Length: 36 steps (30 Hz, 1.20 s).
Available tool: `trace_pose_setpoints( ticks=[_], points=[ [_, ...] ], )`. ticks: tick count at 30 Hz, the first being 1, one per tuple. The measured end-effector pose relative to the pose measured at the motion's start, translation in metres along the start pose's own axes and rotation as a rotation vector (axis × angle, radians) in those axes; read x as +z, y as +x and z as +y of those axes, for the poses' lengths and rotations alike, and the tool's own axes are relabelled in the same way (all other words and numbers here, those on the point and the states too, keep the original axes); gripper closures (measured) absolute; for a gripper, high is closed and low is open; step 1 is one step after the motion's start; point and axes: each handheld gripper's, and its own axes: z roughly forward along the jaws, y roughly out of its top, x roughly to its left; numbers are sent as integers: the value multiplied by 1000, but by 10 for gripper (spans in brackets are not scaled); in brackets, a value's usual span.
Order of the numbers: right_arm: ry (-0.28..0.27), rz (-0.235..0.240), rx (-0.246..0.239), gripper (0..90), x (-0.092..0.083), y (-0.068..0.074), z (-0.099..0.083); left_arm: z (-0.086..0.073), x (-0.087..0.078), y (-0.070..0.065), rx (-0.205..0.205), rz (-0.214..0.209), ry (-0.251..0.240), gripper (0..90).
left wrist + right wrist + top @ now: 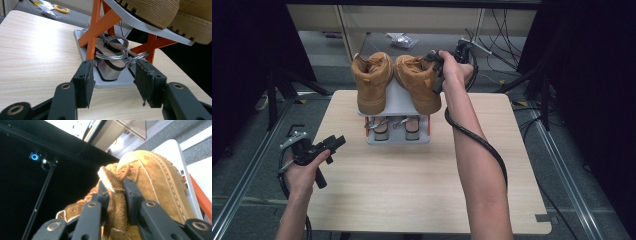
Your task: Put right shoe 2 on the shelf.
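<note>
The right gripper (435,62) has its jaws clamped on the collar of the right boot (418,82) atop the shoe rack (398,137), so lifting it clear looks next, while the left gripper (329,145) hovers released over the table (412,185).

Left gripper (337,142) open; right gripper (435,64) clamped

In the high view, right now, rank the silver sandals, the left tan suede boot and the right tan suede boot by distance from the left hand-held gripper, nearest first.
1. Silver sandals, lower shelf of the rack, to the left hand-held gripper's right.
2. Left tan suede boot, top shelf, up and right.
3. Right tan suede boot, top shelf, farthest right.
</note>
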Motion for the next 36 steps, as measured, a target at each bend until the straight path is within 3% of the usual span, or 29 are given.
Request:
trace_pose_setpoints(
  ticks=[2, 5, 11, 16, 21, 24, 26, 28, 30, 33, 36],
  points=[
    [-20, -1, -5, 731, -1, -2, 1, 0, 0, 0, -2, -2, -7, 484],
    [-7, 6, -11, 654, -2, -1, 2, -1, 1, 0, 2, 2, 5, 484],
    [-69, -5, -133, 520, -15, 6, 5, -1, 0, -1, 2, 2, 3, 484],
    [-118, -22, -184, 511, -41, 4, 8, -1, 0, 0, 0, 4, 3, 484],
    [-125, -31, -216, 555, -71, -13, 5, -1, -1, -1, 1, -2, -11, 484],
    [-103, -82, -268, 631, -85, -28, 1, 0, -1, -2, 3, 8, 1, 484],
    [-53, -104, -275, 709, -90, -38, -7, -1, 0, -2, 7, 7, 2, 485],
    [-10, -114, -322, 802, -92, -54, -16, -2, 0, -3, 10, 6, 6, 485],
    [40, -117, -312, 877, -92, -64, -24, -2, 1, -4, 11, 5, 8, 485],
    [92, -101, -320, 900, -90, -78, -38, -2, 1, -4, 12, 4, 10, 485],
    [135, -87, -320, 900, -88, -82, -52, -2, 1, -4, 10, 6, 9, 485]
  ],
)
